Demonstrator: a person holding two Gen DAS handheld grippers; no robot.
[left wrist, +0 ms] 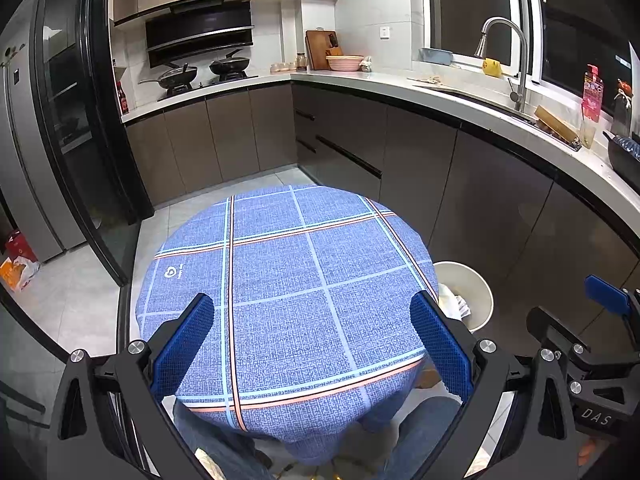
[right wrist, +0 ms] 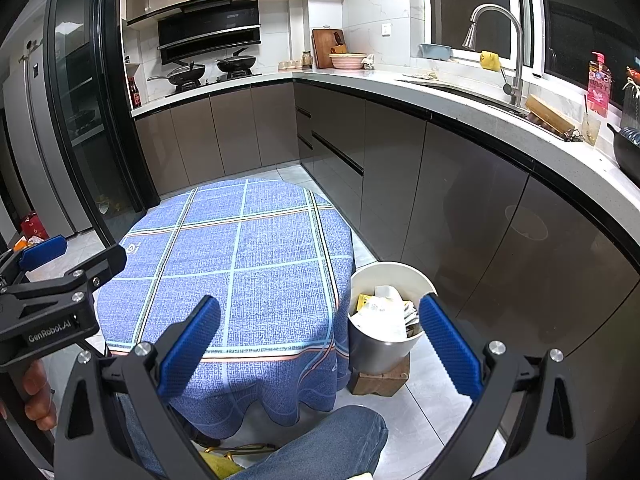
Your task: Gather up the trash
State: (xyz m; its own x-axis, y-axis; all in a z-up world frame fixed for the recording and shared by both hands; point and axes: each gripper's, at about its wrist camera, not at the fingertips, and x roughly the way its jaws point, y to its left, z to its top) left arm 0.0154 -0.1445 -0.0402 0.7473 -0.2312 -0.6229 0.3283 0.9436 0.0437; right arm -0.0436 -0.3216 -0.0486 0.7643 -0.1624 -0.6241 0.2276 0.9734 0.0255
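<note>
A white bin (right wrist: pixel 400 276) stands on a wooden block (right wrist: pixel 380 380) on the floor, right of a round table with a blue checked cloth (right wrist: pixel 240 272). Crumpled paper and wrappers (right wrist: pixel 384 312) lie inside the bin. The bin also shows in the left wrist view (left wrist: pixel 472 280), partly hidden by the table (left wrist: pixel 288 280). My left gripper (left wrist: pixel 312 312) is open and empty above the cloth. My right gripper (right wrist: pixel 320 316) is open and empty, its right finger near the bin. No loose trash shows on the cloth.
Dark kitchen cabinets (right wrist: pixel 440 184) with a white counter (right wrist: pixel 460 100) curve round the right and back, with a sink tap (right wrist: pixel 516 40) and pans on a hob (right wrist: pixel 212 70). A fridge (left wrist: pixel 24 140) stands left. The person's jeans-clad knee (right wrist: pixel 332 436) lies below.
</note>
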